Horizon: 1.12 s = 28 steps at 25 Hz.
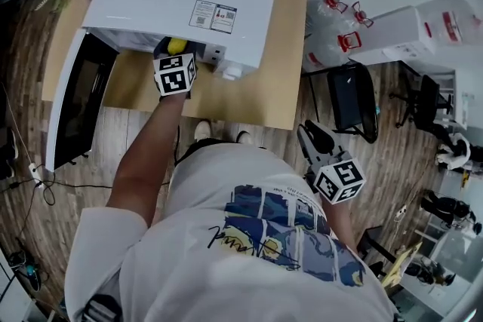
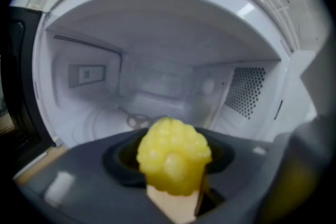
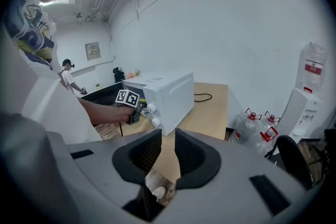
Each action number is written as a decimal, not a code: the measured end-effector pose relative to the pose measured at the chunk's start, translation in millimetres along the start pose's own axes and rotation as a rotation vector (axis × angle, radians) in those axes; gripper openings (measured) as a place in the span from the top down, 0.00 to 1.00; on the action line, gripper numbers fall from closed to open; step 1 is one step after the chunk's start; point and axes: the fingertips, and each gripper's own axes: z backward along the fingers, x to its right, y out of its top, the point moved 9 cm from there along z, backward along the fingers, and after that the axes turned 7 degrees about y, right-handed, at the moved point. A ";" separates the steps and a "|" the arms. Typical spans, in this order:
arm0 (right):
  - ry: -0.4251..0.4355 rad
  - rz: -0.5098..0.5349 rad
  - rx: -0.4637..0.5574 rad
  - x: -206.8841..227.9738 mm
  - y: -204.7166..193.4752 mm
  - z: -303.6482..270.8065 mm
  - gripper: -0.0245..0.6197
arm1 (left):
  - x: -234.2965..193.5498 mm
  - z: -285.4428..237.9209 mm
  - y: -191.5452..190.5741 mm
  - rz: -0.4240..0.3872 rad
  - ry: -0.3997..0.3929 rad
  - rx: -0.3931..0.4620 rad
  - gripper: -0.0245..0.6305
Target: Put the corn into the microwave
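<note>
Left gripper (image 2: 170, 162) has its jaws clamped on the corn (image 2: 174, 156), so they're sitting fairly wide around it; in the left gripper view you're basically looking at the cob end-on, a knobbly yellow tip facing the camera, so its long axis runs along the jaws and points into the oven; there's a pale tan bit just under it and I honestly can't tell what that is; right past the corn is the open cavity of the microwave (image 2: 157, 71), white walls, vent holes on the right side; from the head view the corn (image 1: 176, 46) is right at the mouth of the cavity, not set down, and the door (image 1: 79, 105) is swung wide open to the left; the microwave sits on a wooden table (image 1: 249, 98); right gripper (image 3: 164, 152) is well away from all that, down by the person's side, jaws only a narrow gap apart with nothing between them, just table and floor showing through.
</note>
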 end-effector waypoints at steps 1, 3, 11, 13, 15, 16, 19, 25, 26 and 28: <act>-0.009 -0.007 0.001 -0.5 -0.5 1.3 0.85 | 2.0 -3.1 -0.3 -0.014 0.001 -0.009 0.58; -0.022 -0.019 0.001 -1.8 -2.2 2.5 0.86 | 6.1 -9.2 -1.4 -0.042 0.002 -0.030 0.58; -0.025 -0.051 -0.012 -10.1 -8.3 -2.0 0.86 | 20.7 -24.3 3.1 -0.160 0.035 -0.113 0.57; -0.020 -0.056 -0.013 -11.8 -8.2 -5.2 0.86 | 20.4 -27.6 0.3 -0.176 0.044 -0.138 0.57; -0.018 -0.060 -0.016 -13.1 -8.8 -7.3 0.86 | 19.5 -30.0 -2.5 -0.184 0.049 -0.149 0.57; -0.018 -0.062 -0.019 -13.5 -9.5 -8.0 0.86 | 19.5 -30.6 -3.2 -0.188 0.050 -0.149 0.57; -0.017 -0.069 -0.026 -14.8 -11.8 -9.7 0.86 | 19.4 -31.4 -2.8 -0.194 0.048 -0.151 0.57; -0.021 -0.079 -0.034 -18.0 -14.0 -9.1 0.86 | 19.4 -28.8 -5.4 -0.172 0.015 -0.151 0.51; -0.023 -0.080 -0.036 -18.5 -14.7 -8.4 0.86 | 19.4 -27.6 -5.6 -0.171 0.013 -0.143 0.50; -0.026 -0.084 -0.041 -19.5 -16.7 -6.8 0.86 | 19.9 -25.6 -5.6 -0.174 0.006 -0.126 0.50</act>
